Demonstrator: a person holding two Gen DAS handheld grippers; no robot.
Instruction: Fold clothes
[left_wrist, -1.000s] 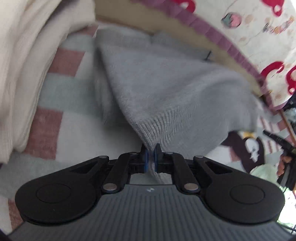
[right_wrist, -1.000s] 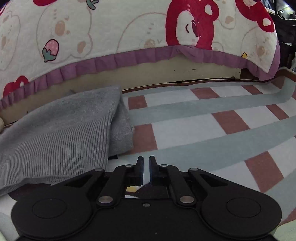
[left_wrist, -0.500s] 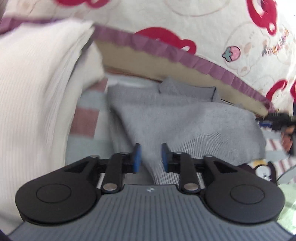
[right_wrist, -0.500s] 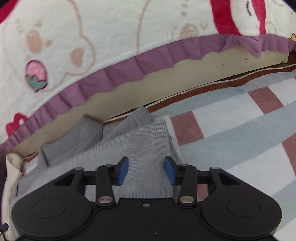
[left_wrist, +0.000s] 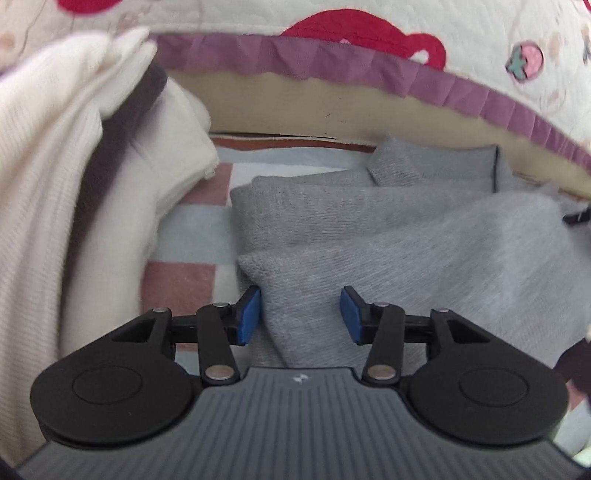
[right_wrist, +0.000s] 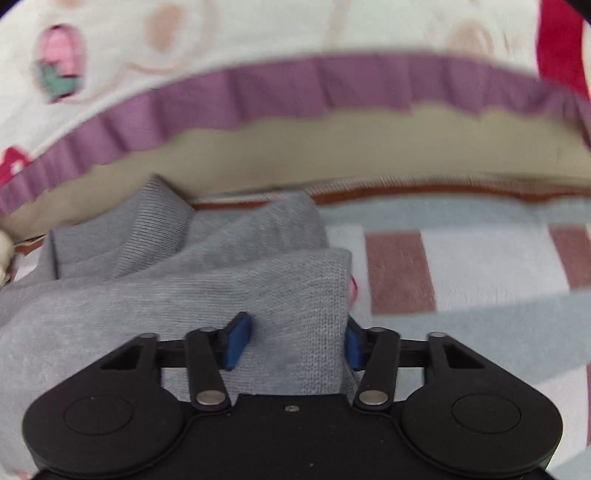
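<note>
A grey knit sweater (left_wrist: 388, 236) lies folded on the striped blanket (left_wrist: 192, 229), its collar toward the bed's edge. My left gripper (left_wrist: 300, 315) is open just above the sweater's near left corner, its blue pads apart with the fabric lying between them. In the right wrist view the same grey sweater (right_wrist: 207, 280) fills the left half. My right gripper (right_wrist: 293, 343) is open over the sweater's near right corner, its pads clear of the fabric.
A stack of cream knitwear (left_wrist: 55, 206) rises at the left. A bed with a bear-print cover and purple ruffle (right_wrist: 295, 88) runs across the back. Red, white and grey-blue checks of the blanket (right_wrist: 461, 266) stretch to the right.
Both grippers have opened and let go of the grey sweater, which now lies folded flat. Both have moved closer to the bed's edge and lower over the garment.
</note>
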